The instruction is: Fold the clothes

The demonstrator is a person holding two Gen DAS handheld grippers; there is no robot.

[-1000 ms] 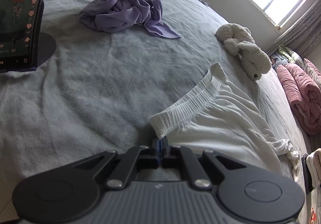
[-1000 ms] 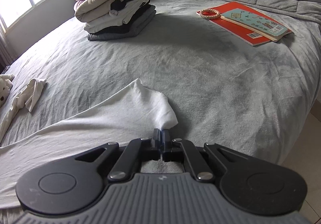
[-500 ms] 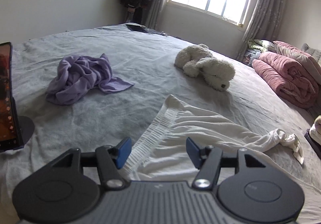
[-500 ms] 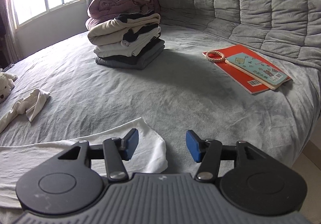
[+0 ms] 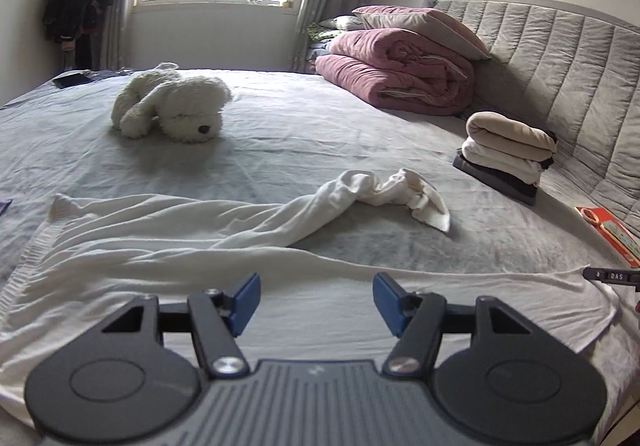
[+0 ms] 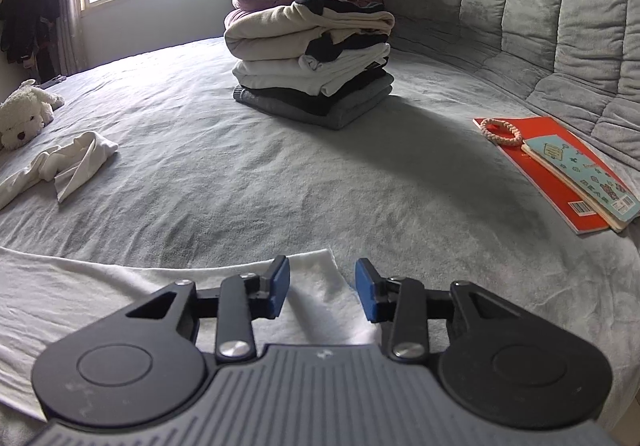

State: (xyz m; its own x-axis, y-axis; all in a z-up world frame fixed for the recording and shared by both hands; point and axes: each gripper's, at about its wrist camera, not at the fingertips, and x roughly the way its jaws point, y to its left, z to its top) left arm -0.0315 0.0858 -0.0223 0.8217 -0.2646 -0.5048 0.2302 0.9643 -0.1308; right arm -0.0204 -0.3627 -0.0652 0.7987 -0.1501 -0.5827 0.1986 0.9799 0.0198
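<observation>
A white garment (image 5: 200, 254) lies spread across the grey bed, with one leg twisted into a rope (image 5: 384, 190) further back. My left gripper (image 5: 316, 302) hovers over its flat middle part. Its jaws are opening, the cloth lies below them and the blue pads (image 5: 244, 300) press on nothing. In the right wrist view my right gripper (image 6: 322, 286) sits over the garment's corner (image 6: 316, 278). Its jaws are closing with that corner between them, and the pads (image 6: 278, 286) stand apart from the cloth. A stack of folded clothes (image 6: 316, 58) stands behind.
A white plush dog (image 5: 172, 106) lies at the back left. A rolled pink quilt (image 5: 400, 74) with a pillow sits by the padded headboard (image 5: 560, 58). Red and blue books (image 6: 568, 170) with a braided ring (image 6: 500, 132) lie at the right, near the bed's edge.
Both grippers were shut on the white garment's edges a second ago and have let go. The left one swung right and rolled level. The right one's jaws have narrowed since half a second ago.
</observation>
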